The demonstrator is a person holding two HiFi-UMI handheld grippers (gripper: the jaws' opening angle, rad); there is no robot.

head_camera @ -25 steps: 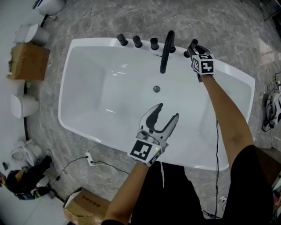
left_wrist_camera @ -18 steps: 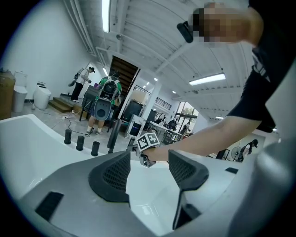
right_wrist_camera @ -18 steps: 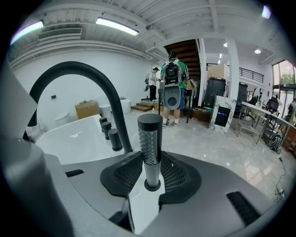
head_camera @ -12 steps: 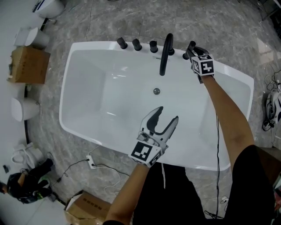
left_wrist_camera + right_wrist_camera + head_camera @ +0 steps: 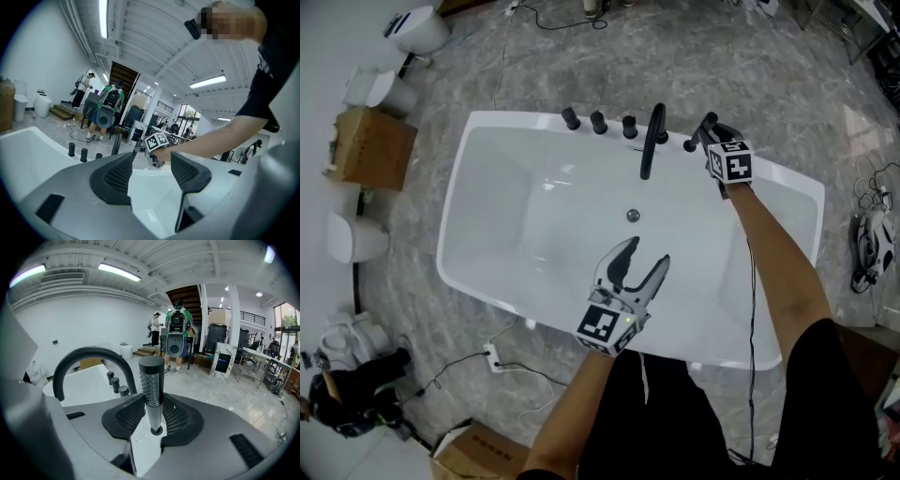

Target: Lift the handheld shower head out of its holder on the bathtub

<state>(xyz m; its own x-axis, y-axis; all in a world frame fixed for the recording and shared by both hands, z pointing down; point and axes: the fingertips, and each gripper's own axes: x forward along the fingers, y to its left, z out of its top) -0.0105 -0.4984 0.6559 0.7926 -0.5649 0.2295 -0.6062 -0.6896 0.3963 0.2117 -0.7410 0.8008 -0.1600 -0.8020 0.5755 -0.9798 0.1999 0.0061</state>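
Indoors, right tongs (image 5: 152, 414) clamp shower head (image 5: 151, 380); left tongs (image 5: 152, 165) gape over white bathtub (image 5: 492, 192) on marbled floor (image 5: 731, 56).

You're on a grey marbled floor (image 5: 750, 56). A cardboard box (image 5: 375, 148) and white toilets (image 5: 420, 28) sit at the left edge. A second box (image 5: 473, 450) lies near your feet, close to a white power strip (image 5: 493, 357) with black cables. There's a white wall (image 5: 79, 319), and tube lights (image 5: 119, 272) on a ribbed ceiling. A dark staircase (image 5: 185, 294) is at the back, with two people (image 5: 177, 331) standing by it.
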